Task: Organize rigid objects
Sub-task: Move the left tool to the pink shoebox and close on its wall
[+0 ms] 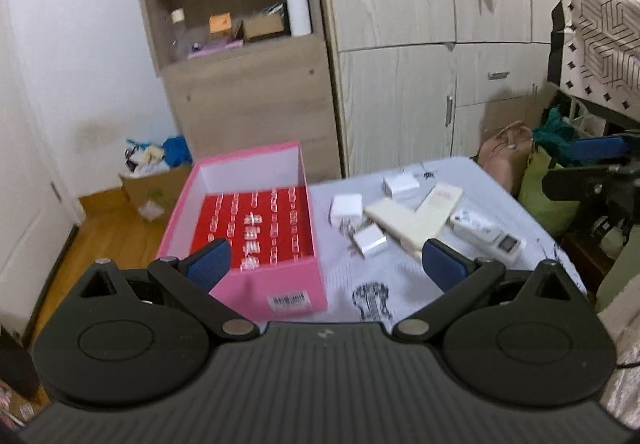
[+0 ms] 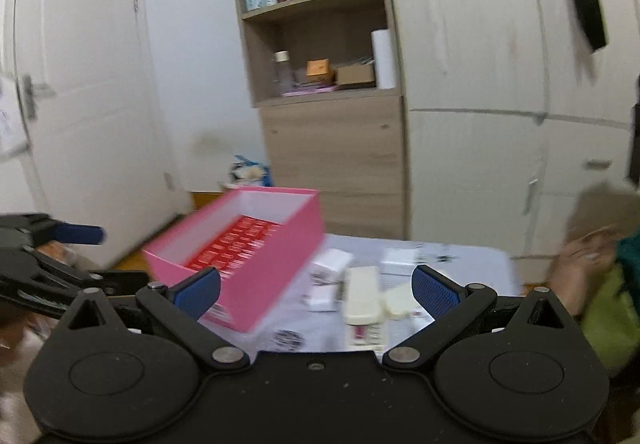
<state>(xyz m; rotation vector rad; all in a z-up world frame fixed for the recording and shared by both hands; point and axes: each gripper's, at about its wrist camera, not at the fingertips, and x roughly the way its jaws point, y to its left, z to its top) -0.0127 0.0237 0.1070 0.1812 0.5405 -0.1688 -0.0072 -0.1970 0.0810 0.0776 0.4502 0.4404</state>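
Note:
An open pink box (image 1: 276, 290) with a red lining stands on the left of a white-clothed table (image 1: 400, 284); it also shows in the right wrist view (image 2: 280, 264). To its right lie small white chargers (image 1: 346, 208), two cream flat boxes (image 1: 404, 224) and a white device with a small screen (image 1: 486, 234). My left gripper (image 1: 326, 266) is open and empty, above the table's near edge. My right gripper (image 2: 316, 290) is open and empty, above the cream boxes (image 2: 362, 296) and chargers (image 2: 332, 262). Each gripper shows at the edge of the other's view.
A wooden shelf unit (image 1: 240, 44) and a pale wardrobe (image 1: 440, 44) stand behind the table. A cardboard box with rubbish (image 1: 156, 180) sits on the wooden floor at left. Bags (image 1: 540, 180) and a patterned cloth (image 1: 600, 44) are at right. A white door (image 2: 80, 84) is at left.

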